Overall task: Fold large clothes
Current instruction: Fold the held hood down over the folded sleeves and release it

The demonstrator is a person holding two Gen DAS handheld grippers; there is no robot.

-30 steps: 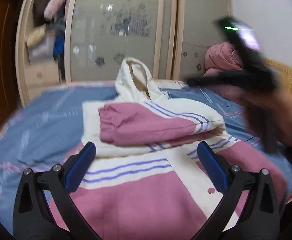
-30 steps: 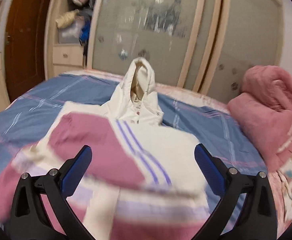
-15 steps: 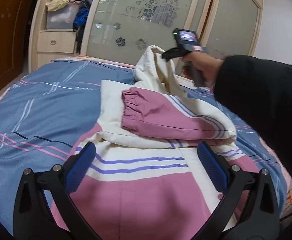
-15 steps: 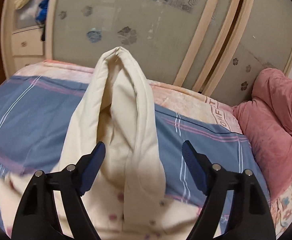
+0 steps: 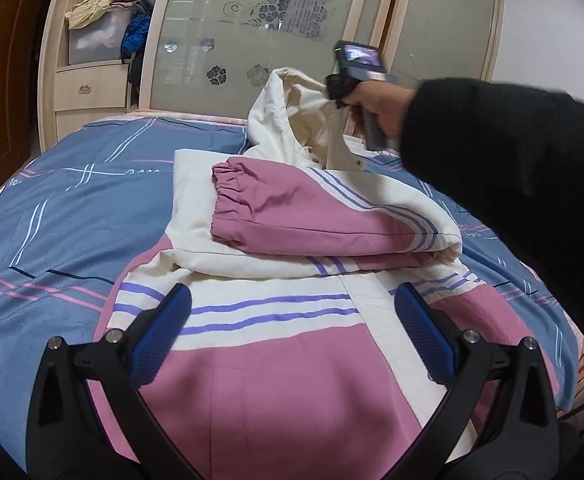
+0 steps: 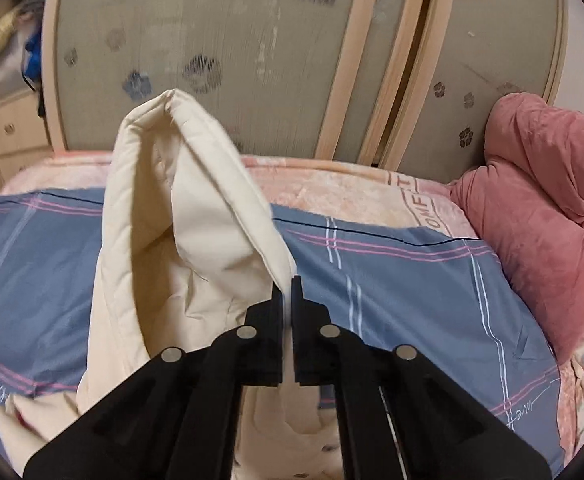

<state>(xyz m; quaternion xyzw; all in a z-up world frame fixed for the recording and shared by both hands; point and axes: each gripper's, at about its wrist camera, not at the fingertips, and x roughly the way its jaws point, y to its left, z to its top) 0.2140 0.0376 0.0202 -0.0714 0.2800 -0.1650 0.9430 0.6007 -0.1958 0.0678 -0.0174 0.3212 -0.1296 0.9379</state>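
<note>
One jacket (image 5: 276,344) lies lengthwise, hood (image 6: 196,208) toward the wardrobe; right gripper (image 6: 288,292), open a second ago, just clamped its rim; left gripper (image 5: 292,332) gapes.

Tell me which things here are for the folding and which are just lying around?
For the folding:
- jacket, pink and cream, on the bed
- its hood, pinched by the right hand-held gripper
- left hand-held gripper, open above the jacket

Just lying around:
- pink blanket
- clothes on the shelf
- wardrobe doors
</note>
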